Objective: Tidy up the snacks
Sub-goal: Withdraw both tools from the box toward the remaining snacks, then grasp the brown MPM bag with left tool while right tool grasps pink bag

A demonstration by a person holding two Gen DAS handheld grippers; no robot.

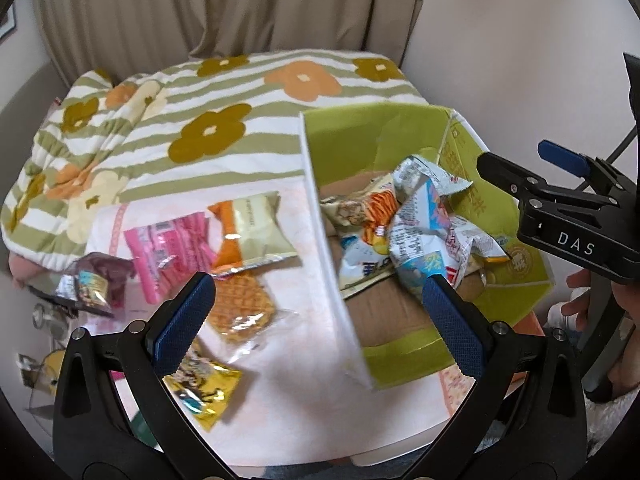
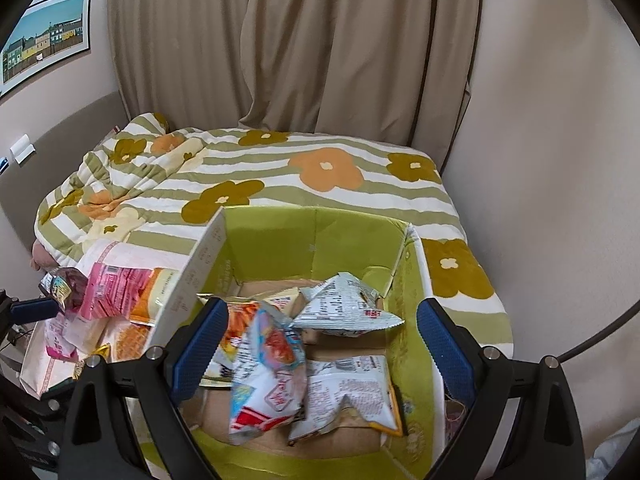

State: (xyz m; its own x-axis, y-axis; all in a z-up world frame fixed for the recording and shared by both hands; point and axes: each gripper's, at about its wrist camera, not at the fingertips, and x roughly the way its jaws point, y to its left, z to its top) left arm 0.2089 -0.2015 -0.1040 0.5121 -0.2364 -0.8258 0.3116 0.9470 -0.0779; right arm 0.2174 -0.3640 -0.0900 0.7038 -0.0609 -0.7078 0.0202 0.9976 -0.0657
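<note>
A green cardboard box [image 1: 360, 136] [image 2: 320, 240] stands open on the bed with several crumpled snack packets [image 1: 424, 220] [image 2: 272, 380] piled inside. Left of it lie loose snacks: a pink packet [image 1: 168, 248] [image 2: 112, 288], a cream and orange packet [image 1: 256, 224], a waffle packet [image 1: 240, 304], a yellow packet [image 1: 204, 392] and a purple one [image 1: 96, 280]. My left gripper [image 1: 318, 320] hangs open astride the box's white left wall, holding nothing. My right gripper [image 2: 322, 344] [image 1: 516, 160] is open above the box, apart from the packets below it.
The snacks lie on a pale pink cloth [image 1: 304, 360] over a striped floral quilt [image 1: 224, 92] [image 2: 340, 176]. Beige curtains [image 2: 320, 60] and a wall close off the far side. A hand [image 1: 580, 292] shows below the right gripper.
</note>
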